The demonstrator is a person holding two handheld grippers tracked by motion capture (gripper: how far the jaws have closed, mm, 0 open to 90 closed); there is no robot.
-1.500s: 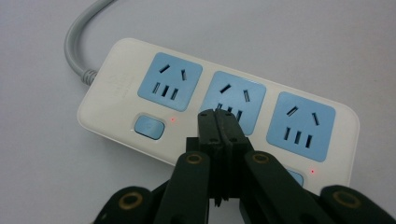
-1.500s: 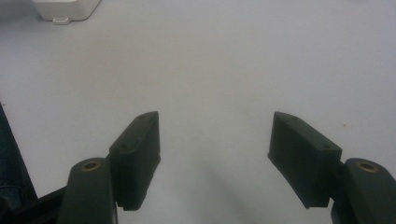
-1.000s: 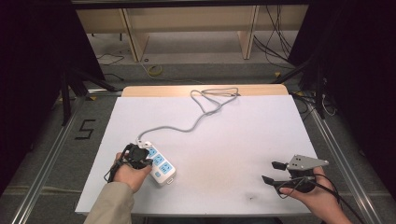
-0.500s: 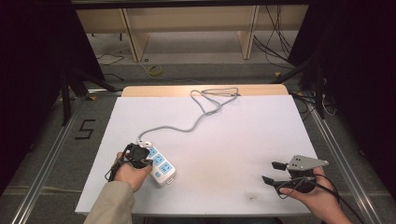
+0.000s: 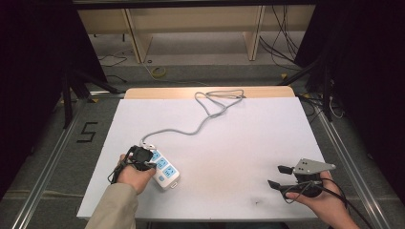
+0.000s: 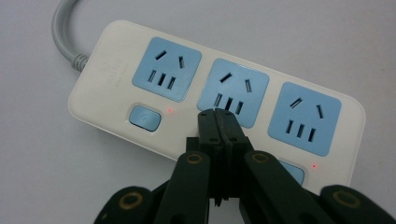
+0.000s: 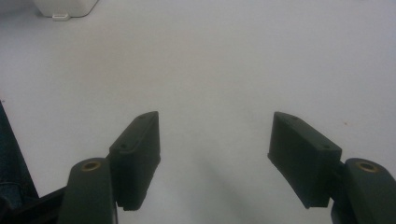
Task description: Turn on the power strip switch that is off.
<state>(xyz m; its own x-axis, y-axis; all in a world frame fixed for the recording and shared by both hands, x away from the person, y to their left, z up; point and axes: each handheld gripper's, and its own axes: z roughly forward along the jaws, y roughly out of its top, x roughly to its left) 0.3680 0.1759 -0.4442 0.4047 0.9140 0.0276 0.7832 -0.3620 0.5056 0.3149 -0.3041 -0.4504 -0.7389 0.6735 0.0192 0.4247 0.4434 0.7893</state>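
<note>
A white power strip (image 5: 165, 170) with three blue sockets lies at the front left of the white table (image 5: 248, 138). Its grey cable (image 5: 200, 125) snakes to the far edge. My left gripper (image 5: 144, 161) is shut and points down at the strip. In the left gripper view its closed tips (image 6: 217, 116) rest at the strip (image 6: 112, 70) just below the middle socket, hiding that socket's button. Red lamps glow beside the two outer buttons. My right gripper (image 5: 277, 175) hovers at the front right, open, with bare table between its jaws (image 7: 215, 121).
A wooden strip (image 5: 162, 92) borders the table's far edge, where the cable loops. Shelving and loose wires stand on the floor beyond. Metal rails run along both sides of the table. A corner of the power strip (image 7: 65, 7) shows far off in the right gripper view.
</note>
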